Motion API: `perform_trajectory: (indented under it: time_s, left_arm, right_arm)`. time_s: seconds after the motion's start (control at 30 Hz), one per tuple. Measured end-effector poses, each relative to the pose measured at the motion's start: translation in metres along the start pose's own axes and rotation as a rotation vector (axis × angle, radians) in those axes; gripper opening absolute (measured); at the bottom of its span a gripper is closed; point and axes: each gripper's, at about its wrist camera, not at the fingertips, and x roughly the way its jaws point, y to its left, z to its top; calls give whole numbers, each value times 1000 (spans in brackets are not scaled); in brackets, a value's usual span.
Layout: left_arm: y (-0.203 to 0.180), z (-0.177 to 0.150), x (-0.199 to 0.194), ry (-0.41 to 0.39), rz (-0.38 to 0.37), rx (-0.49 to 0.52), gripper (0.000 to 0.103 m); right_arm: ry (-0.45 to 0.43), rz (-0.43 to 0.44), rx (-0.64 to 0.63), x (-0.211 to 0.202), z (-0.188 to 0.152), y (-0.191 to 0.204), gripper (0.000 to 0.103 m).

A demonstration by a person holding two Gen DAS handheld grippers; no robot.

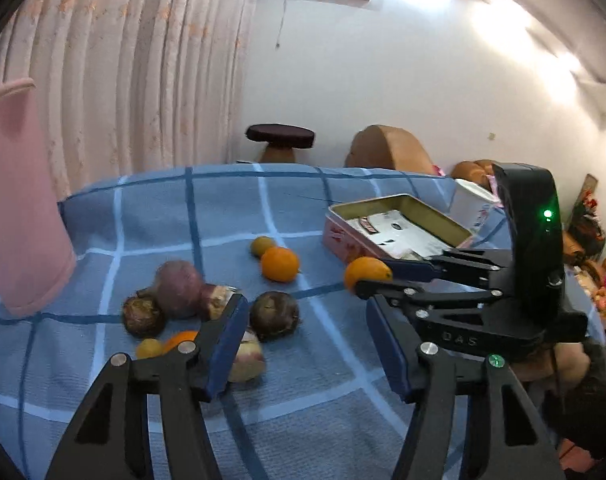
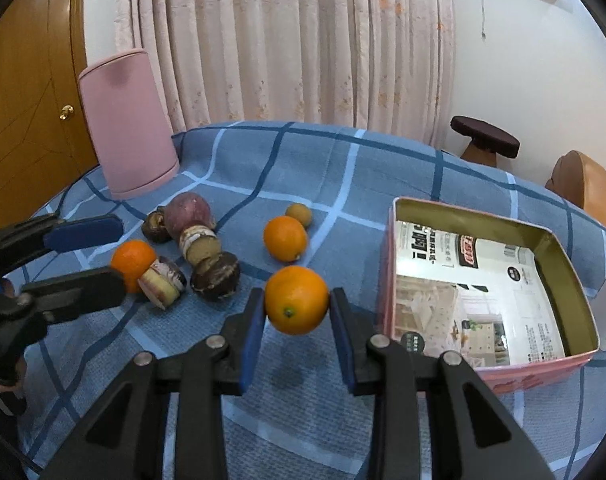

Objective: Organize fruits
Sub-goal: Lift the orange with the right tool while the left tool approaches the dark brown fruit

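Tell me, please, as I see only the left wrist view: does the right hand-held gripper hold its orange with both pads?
Observer: Yes. In the right wrist view the right hand-held gripper presses the held orange from both sides, and it seems lifted off the cloth.
Operator: Is any fruit already in the tin?
Observer: No. The tin contains only a printed paper sheet.
Operator: What is hidden behind the finger on the left of my picture?
Observer: A second orange, touching a cut pale fruit piece. The left hand-held gripper is open and does not press on it.
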Motion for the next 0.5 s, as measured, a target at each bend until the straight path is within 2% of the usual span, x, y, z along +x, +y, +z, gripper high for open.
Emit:
perform_trajectory:
  time_s: [0.17,0.23,0.27,0.37,0.5]
  left_arm:
    - [0,-4,26,116,50,-1,63]
    - [6,-7,34,163,113,-23,63]
    - [11,-8,35,158,142,-28,63]
    - [15,-9,32,151,129,-57,63]
    - [7,-9,37,156,198,-10,63]
  right_arm:
    - [-17,7,8,-9,-1,-4,35]
    - [-19,11,10,-10,0,-4,35]
    - [-20,12,12,-10,0,-5,35]
    - [-21,13,18,-10,-1,-6,35]
    - [-20,12,21,-10,-1,-6,35]
